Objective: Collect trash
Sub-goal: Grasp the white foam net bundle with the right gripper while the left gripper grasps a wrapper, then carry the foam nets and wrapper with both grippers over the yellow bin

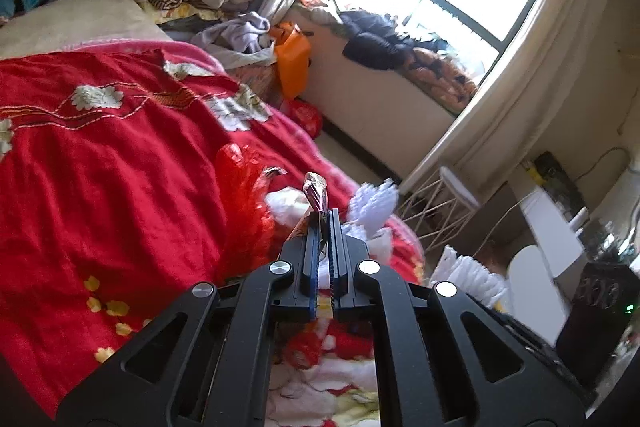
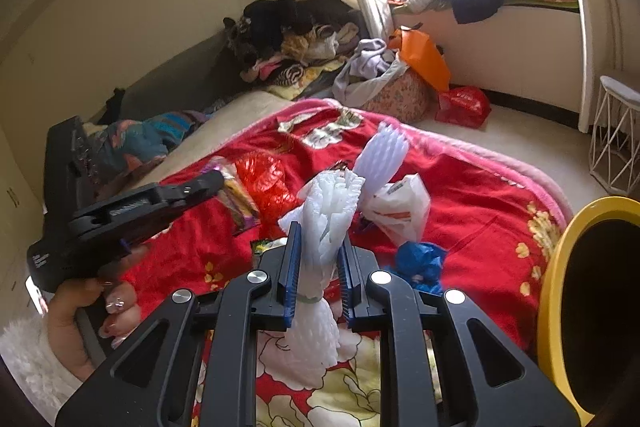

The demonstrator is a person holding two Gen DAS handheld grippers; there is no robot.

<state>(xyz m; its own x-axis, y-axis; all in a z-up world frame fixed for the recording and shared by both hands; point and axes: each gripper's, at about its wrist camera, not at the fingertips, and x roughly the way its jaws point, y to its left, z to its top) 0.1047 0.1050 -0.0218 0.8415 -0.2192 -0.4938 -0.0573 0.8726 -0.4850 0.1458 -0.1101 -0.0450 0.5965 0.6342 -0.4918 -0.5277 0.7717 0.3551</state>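
Left gripper (image 1: 325,217) was nearly closed, fingers pinching a shiny foil wrapper (image 1: 316,193) whose crumpled end stuck up past the fingertips. Right gripper (image 2: 318,251) was clamped on a white foam fruit net (image 2: 330,215); the net ran down between the fingers, tied with a thin band near the base, and fanned out above the tips. Both were held over the red floral blanket (image 1: 120,155) on the bed. Trash lying on the blanket in the right wrist view: a second white foam net (image 2: 384,155) just behind the held one, a white plastic bag (image 2: 400,207) beside it, a crumpled blue bag (image 2: 420,261) near the right fingertip, a red plastic bag (image 2: 266,183) to the left, and a yellow-purple snack packet (image 2: 236,199) touching the red bag. The left gripper body showed in the right wrist view at far left, with the left hand (image 2: 92,311) wrapped round its handle, fluffy white cuff at the wrist. A yellow-rimmed bin (image 2: 560,267) sat at the right edge of that view, just beside the bed's corner, dark inside; contents couldn't be told. Background: a heap of clothes (image 2: 292,39) at the head of the bed, an orange bag (image 2: 424,61) on the floor side, and a white wire stool (image 2: 616,135) by the window.
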